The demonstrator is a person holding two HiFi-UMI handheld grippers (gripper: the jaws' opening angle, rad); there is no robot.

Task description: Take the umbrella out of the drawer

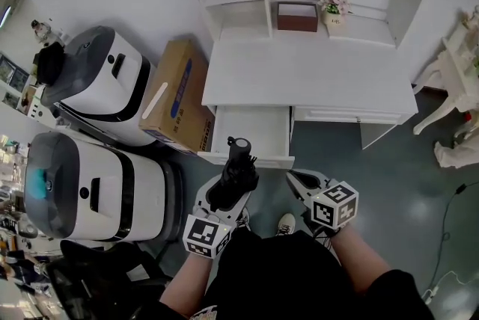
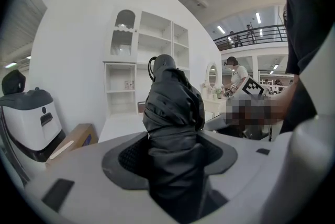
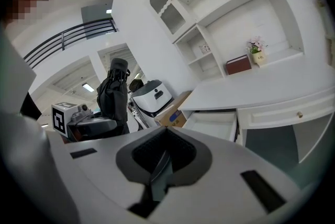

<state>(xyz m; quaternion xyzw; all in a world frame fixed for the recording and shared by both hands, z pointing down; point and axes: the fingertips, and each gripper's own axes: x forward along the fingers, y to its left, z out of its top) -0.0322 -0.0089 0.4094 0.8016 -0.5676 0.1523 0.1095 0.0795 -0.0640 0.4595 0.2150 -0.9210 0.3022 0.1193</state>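
A black folded umbrella [image 1: 238, 165] stands up out of my left gripper [image 1: 228, 188], just in front of the open white drawer [image 1: 251, 130], whose inside shows bare. In the left gripper view the umbrella [image 2: 172, 108] fills the gap between the jaws of my left gripper [image 2: 172, 157], which are shut on its lower part. My right gripper [image 1: 301, 182] hangs beside it on the right, away from the drawer front. Its jaws [image 3: 159, 170] meet with nothing between them. That view also shows the umbrella [image 3: 112, 97] at the left and the drawer [image 3: 212, 123] ahead.
The white desk [image 1: 299, 75] carries a shelf unit with a brown box [image 1: 297, 16] and a flower pot [image 1: 334, 8]. A cardboard box [image 1: 176, 98] and two white-grey machines [image 1: 105, 83] [image 1: 82, 188] crowd the left. A white chair [image 1: 449, 79] is at the right.
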